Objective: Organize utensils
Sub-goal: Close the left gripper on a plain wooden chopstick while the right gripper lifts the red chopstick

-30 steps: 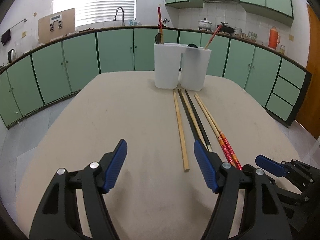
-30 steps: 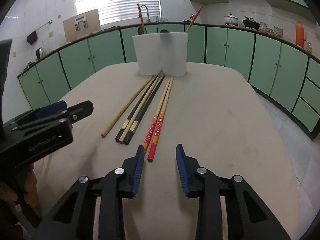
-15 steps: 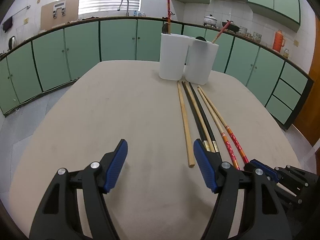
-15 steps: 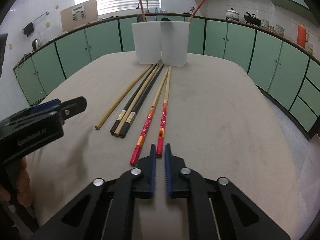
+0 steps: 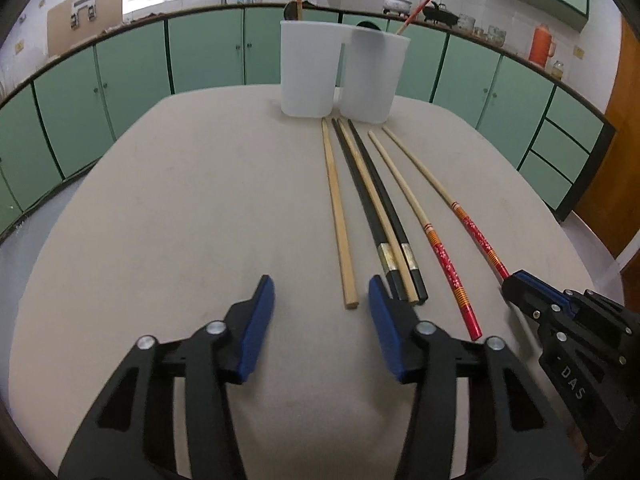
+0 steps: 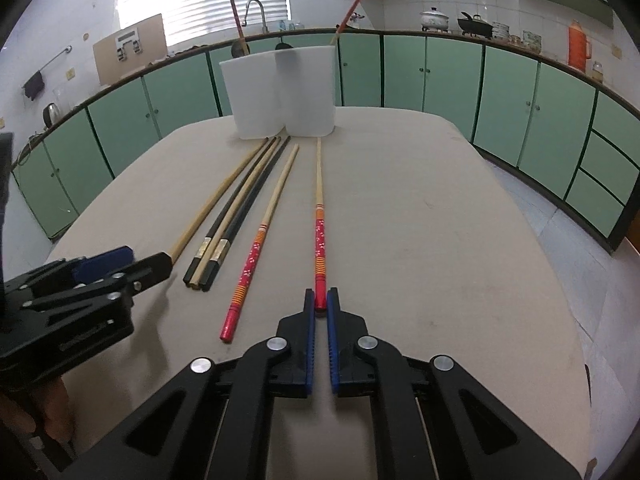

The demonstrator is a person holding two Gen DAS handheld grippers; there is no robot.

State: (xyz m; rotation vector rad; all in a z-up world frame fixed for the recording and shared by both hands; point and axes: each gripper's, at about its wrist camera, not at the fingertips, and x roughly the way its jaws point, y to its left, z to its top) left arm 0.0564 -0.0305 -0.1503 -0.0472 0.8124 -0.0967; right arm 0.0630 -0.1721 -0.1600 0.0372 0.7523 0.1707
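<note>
Several chopsticks lie lengthwise on the beige table. My right gripper is shut on the red end of one red-and-tan chopstick, now apart from the others. Its twin lies to the left, then a black pair with a tan stick between and a plain tan chopstick. My left gripper is open, just short of the plain tan chopstick. A white two-part holder stands at the far end with utensils inside.
Green kitchen cabinets and a counter ring the table. The left gripper's body shows at the left edge of the right wrist view. The right gripper's body shows at the right of the left wrist view.
My right gripper closed on the end of the rightmost red chopstick and swung it right, away from its twin. Both grippers moved forward along the table; the left stayed open.
</note>
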